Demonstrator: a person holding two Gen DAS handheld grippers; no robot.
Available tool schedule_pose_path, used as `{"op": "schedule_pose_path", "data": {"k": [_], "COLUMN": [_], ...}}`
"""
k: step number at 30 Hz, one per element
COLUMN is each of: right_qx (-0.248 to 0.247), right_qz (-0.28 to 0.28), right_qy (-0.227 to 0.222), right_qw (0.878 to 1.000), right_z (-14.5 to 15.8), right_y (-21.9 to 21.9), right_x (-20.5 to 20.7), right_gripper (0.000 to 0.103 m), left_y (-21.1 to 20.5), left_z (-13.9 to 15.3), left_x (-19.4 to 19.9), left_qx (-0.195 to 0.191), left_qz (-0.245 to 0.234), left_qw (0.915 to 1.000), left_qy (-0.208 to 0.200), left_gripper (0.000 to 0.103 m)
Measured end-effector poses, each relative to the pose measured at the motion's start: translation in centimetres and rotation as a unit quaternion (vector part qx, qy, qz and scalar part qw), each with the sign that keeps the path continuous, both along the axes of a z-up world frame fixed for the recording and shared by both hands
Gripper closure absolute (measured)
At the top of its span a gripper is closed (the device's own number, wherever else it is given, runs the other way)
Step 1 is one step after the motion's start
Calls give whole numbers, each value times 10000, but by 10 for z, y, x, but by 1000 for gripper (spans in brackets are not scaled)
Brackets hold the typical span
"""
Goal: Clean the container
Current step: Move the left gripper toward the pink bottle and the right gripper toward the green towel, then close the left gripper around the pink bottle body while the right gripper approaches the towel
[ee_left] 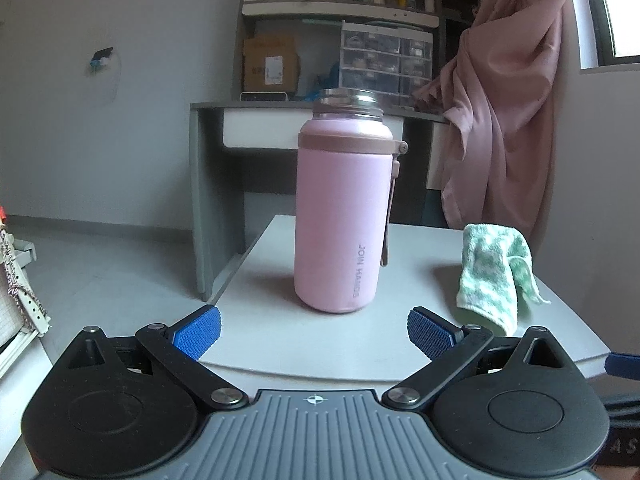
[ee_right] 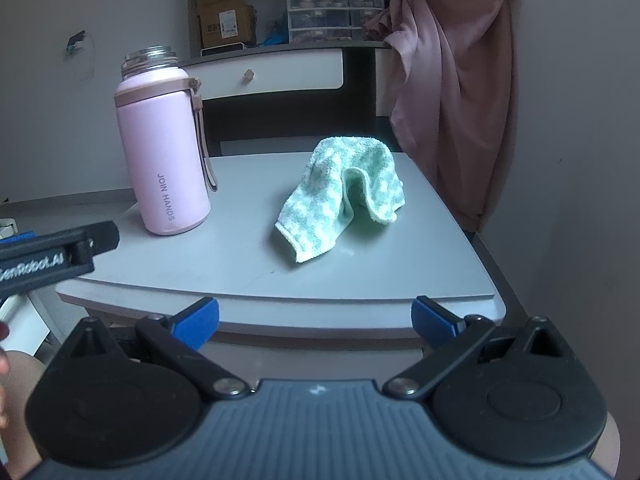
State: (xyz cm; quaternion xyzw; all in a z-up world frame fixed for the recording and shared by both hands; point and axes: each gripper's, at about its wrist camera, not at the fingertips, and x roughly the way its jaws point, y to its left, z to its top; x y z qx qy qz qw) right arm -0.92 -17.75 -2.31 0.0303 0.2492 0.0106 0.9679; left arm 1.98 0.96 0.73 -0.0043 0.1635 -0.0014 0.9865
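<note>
A pink bottle (ee_left: 340,212) with an open steel mouth and a side strap stands upright on a small grey table (ee_left: 420,344). It also shows in the right wrist view (ee_right: 162,152). A green and white cloth (ee_left: 496,276) lies crumpled to its right, seen in the right wrist view too (ee_right: 344,196). My left gripper (ee_left: 314,332) is open and empty, just short of the bottle. My right gripper (ee_right: 316,322) is open and empty, at the table's near edge, facing the cloth. The left gripper's side (ee_right: 56,256) shows at the left of the right wrist view.
A grey desk with a white drawer (ee_right: 276,72) stands behind the table. A pink curtain (ee_left: 508,112) hangs at the right, close to the table's far corner. Shelves with boxes and a plastic drawer unit (ee_left: 386,60) sit behind.
</note>
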Motion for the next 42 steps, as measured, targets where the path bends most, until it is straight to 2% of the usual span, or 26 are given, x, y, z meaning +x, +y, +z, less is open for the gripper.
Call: {"op": "schedule_pose_path", "data": {"k": [10,22,39,41,42], "right_qx": [225,194,194,178,170], "right_qz": [68,64,-71,-98,-111], "right_qy": [69,162,210,220,225], "right_qw": [9997,9997,9996,9996,9995], "right_z": [-3,-7,-22,-22,-23], "right_y": [-16,-18,-22,-22,-22], "right_x": [21,46,50,52,52], "right_gripper": [0,0,0,0,0], "left_y": [9,6,-11,-10,-10], "left_z": [10,18,11,8,7], "left_x": [35,81,158,163,165], "left_qx": [-7,-164,-294,-305,-301], "left_qz": [73,-166,-422,-473,-493], "left_qw": [9994,9986,9960,9954,9951], "left_qy": [-342,-485,-733,-778,-800], "left_gripper": [2,2,2,5,14]}}
